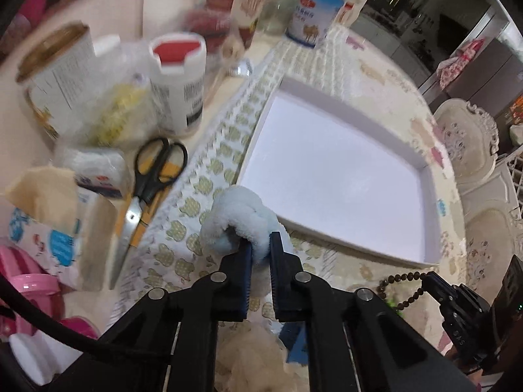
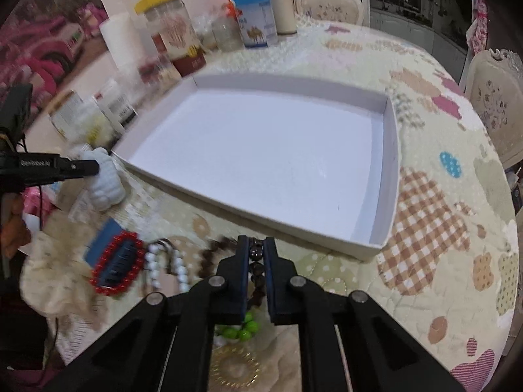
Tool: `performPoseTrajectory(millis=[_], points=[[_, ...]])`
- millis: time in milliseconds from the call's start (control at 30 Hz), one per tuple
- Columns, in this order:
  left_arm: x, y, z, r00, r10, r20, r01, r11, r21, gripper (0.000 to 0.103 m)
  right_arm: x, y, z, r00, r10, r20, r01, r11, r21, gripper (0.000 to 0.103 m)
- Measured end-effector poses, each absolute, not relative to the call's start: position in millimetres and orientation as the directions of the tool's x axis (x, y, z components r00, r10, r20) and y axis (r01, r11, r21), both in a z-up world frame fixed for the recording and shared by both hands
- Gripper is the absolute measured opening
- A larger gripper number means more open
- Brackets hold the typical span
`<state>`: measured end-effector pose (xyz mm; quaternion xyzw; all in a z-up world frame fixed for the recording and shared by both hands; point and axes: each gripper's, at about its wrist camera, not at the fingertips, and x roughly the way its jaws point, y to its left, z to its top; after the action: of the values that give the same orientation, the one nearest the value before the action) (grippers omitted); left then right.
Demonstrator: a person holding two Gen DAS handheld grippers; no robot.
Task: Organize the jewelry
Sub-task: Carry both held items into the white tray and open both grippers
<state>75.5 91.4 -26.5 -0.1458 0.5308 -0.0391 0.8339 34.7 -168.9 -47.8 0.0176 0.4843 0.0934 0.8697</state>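
A shallow white box lies open on the quilted table, with nothing inside. My left gripper is shut on a pale blue fluffy scrunchie, held just left of the box's near corner; the scrunchie also shows in the right wrist view. My right gripper is shut on a brown bead bracelet just in front of the box's near wall; the bracelet also shows in the left wrist view. A red beaded hair clip, a white bead bracelet, green beads and a gold coil tie lie beside it.
Black-handled scissors, tissue packs, jars and tins crowd the table left of and behind the box. A cream scrunchie lies at the left. Cream chairs stand at the table's right edge.
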Motion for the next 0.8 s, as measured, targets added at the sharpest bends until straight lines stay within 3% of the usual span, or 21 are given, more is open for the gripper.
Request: performPoseTrajectory(millis=[367,567,800], points=[[91,78,25,0.516,-0.222,-0.827,-0.028,0.961,-0.275,0.005,37,-173,20,0.619,0.2,-0.76,-0.17,0.978,0.119,0.009],[123,55,12,0.478,-0.237,-0.846,0.007,0.964,-0.266,0.005,61,-184,24,0.625,0.2,-0.754,-0.136,0.98,0.147,0.009],[158,34,-24,0.404,-0.236,-0.884,0.024,0.969,-0.247,0.005,92,-198,-9,0.589,0.193,-0.785,-0.06,0.979,0.195,0.009]])
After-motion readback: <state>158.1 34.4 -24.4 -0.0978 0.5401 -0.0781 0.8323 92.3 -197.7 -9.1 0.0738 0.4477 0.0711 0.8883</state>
